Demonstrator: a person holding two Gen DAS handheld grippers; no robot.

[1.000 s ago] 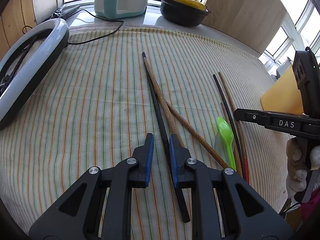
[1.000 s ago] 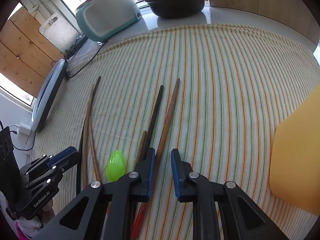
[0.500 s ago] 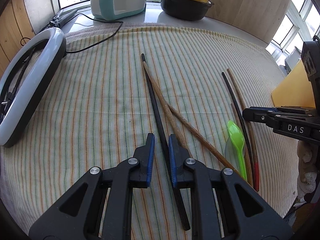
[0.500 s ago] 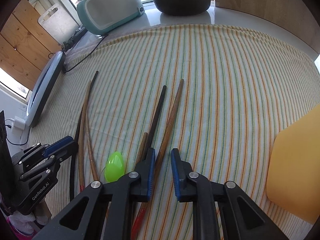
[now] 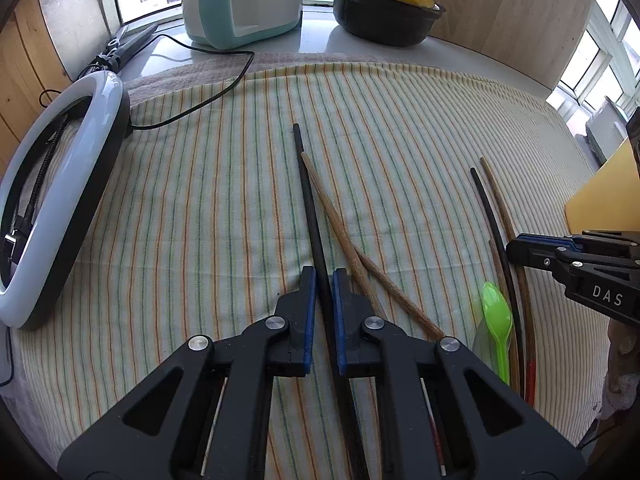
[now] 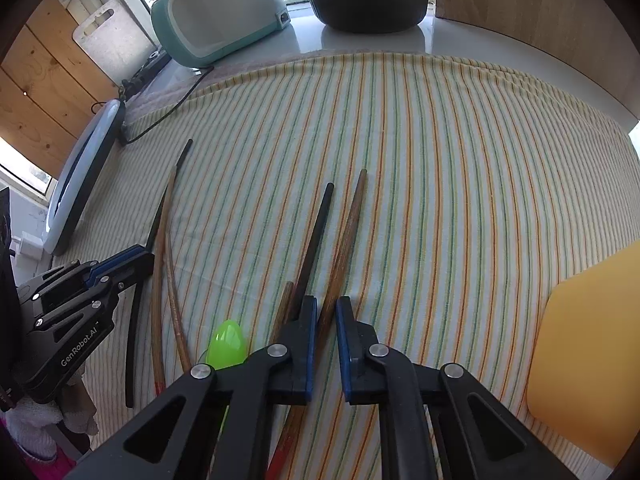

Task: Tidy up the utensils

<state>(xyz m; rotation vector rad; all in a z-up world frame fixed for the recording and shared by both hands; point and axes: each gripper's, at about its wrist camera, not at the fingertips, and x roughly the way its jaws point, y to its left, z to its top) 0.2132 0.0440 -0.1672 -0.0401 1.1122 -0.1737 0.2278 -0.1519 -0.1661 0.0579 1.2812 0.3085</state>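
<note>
1. Where the striped cloth (image 5: 200, 220) covers the counter, a pale ring light (image 5: 60, 200) lies at the left edge, and a teal appliance (image 5: 240, 0) and a yellow-lidded black pot (image 5: 384, 12) stand at the far side by the windows.
2. Left gripper (image 5: 324, 280): jaws nearly together, straddling the black chopstick (image 5: 308, 200); whether the pads grip it cannot be told.
3. Right gripper (image 6: 326, 312): jaws slightly apart over the brown chopstick (image 6: 348, 232), which lies on the cloth beside another black chopstick (image 6: 316, 232).
4. Two crossed wooden chopsticks (image 5: 340, 232) lie just right of the left gripper.
5. A green spoon (image 5: 498, 320) rests near them, and a yellow board (image 6: 592, 360) sits at the right.
</note>
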